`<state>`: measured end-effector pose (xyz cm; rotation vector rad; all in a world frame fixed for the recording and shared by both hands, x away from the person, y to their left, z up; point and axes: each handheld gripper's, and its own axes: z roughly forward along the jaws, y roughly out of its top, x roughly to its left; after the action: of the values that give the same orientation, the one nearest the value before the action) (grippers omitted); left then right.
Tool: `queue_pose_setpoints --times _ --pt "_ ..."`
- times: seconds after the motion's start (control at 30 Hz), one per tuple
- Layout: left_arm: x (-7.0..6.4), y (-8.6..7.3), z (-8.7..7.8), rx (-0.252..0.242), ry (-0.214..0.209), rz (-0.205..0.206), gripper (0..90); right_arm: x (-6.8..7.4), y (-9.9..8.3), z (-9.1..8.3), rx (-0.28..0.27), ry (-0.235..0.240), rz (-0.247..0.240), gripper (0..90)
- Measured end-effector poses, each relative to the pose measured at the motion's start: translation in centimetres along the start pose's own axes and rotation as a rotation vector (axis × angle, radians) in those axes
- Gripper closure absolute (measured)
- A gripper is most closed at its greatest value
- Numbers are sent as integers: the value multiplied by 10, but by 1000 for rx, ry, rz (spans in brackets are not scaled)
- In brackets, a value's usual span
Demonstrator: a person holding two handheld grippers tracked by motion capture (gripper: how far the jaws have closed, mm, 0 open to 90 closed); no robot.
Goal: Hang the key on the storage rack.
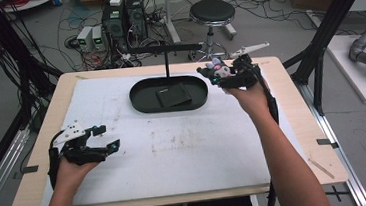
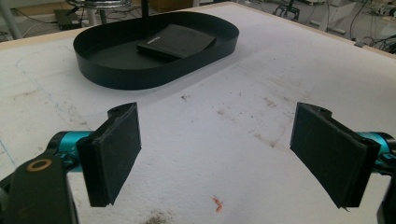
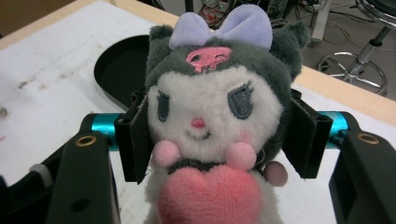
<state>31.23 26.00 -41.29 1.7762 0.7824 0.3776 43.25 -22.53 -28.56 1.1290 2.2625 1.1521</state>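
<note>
A small plush toy (image 3: 210, 116) with a grey hood, a lilac bow and a pink heart faces the camera in the right gripper view, squeezed between both jaws. In the high view my right gripper (image 1: 218, 75) holds the plush toy (image 1: 217, 70) in the air just right of the black oval tray (image 1: 143, 102). A flat black pad (image 1: 173, 95) lies in that tray. My left gripper (image 1: 106, 137) hovers open over the white mat at the left, with nothing between its pads (image 2: 114, 151). The black oval tray (image 2: 135, 77) lies ahead of it.
A thin black post (image 1: 166, 62) with a crossbar rises behind the tray. The white mat (image 1: 175, 149) covers most of the wooden table. A stool (image 1: 212, 15), computer towers and cables stand on the floor beyond the far edge.
</note>
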Motion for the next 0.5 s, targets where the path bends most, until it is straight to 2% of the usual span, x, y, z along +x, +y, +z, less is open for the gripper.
queue_pose_setpoints --times 0.2,0.27,0.5 --pt "1 -1 0 4 -1 -1 163 2 17 11 -8 -8 -13 354" --pt "0 -1 -1 2 1 -5 163 3 21 14 -7 -5 0 353" --pt "2 -1 -2 -6 9 -2 163 5 36 21 -15 -1 -2 354"
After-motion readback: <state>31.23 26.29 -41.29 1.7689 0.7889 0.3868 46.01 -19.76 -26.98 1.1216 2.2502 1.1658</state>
